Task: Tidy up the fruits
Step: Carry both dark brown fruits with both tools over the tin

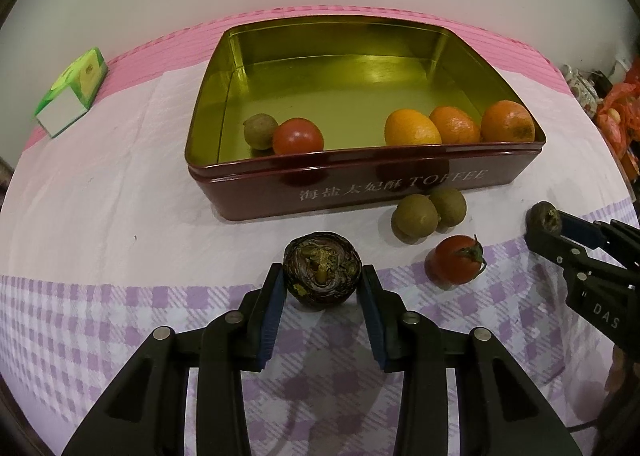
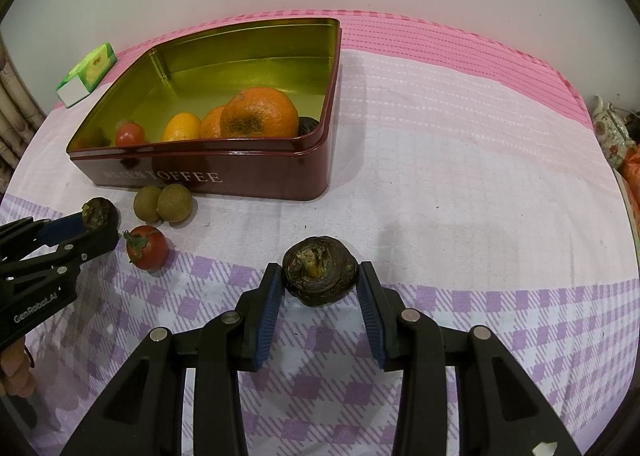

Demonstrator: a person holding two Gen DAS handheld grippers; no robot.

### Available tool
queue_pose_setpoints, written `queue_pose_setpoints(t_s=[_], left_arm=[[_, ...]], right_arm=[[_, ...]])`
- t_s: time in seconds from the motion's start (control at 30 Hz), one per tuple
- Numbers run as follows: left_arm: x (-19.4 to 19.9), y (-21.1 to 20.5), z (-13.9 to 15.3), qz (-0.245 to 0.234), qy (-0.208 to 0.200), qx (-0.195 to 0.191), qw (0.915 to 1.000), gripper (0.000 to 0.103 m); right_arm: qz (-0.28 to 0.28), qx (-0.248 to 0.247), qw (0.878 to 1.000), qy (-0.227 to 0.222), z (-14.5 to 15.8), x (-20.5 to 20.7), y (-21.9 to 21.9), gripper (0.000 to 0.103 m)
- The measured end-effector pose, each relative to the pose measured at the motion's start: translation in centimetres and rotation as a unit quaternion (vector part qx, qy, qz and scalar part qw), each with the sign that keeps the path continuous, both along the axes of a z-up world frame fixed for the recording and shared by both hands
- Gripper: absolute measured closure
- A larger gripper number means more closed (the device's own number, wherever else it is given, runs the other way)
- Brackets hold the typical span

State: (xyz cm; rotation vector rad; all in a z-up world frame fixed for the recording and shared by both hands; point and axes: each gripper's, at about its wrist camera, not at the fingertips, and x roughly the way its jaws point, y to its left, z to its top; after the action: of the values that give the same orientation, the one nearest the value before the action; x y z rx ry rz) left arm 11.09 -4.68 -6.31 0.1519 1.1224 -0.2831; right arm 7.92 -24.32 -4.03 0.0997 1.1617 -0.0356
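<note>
Pinching one dark, wrinkled round fruit each, left gripper (image 1: 322, 288), right gripper (image 2: 319, 285), glossy metal tin (image 1: 360, 192), checked cloth (image 1: 120, 320).

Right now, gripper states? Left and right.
Left gripper: closed on a dark water chestnut.
Right gripper: closed on another dark water chestnut.

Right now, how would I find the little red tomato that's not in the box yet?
Look for the dark red TOFFEE tin on the checked cloth. Two brownish-green round fruits sit side by side in front of its lettered wall, and the tomato lies on the cloth just past them, away from the tin. It is the only red fruit outside the tin, with a green leafy stalk.
</note>
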Motion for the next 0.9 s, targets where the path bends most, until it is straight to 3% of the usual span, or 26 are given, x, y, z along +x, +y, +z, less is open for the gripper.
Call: queue_pose_setpoints(t_s=[0.9], left_arm=[[-0.7,0.4,1.6,0.012,-0.013,-0.001,0.9998,0.065]], right_arm=[[-0.001,0.026,1.000,0.011,0.4,-0.1,0.5,0.067]])
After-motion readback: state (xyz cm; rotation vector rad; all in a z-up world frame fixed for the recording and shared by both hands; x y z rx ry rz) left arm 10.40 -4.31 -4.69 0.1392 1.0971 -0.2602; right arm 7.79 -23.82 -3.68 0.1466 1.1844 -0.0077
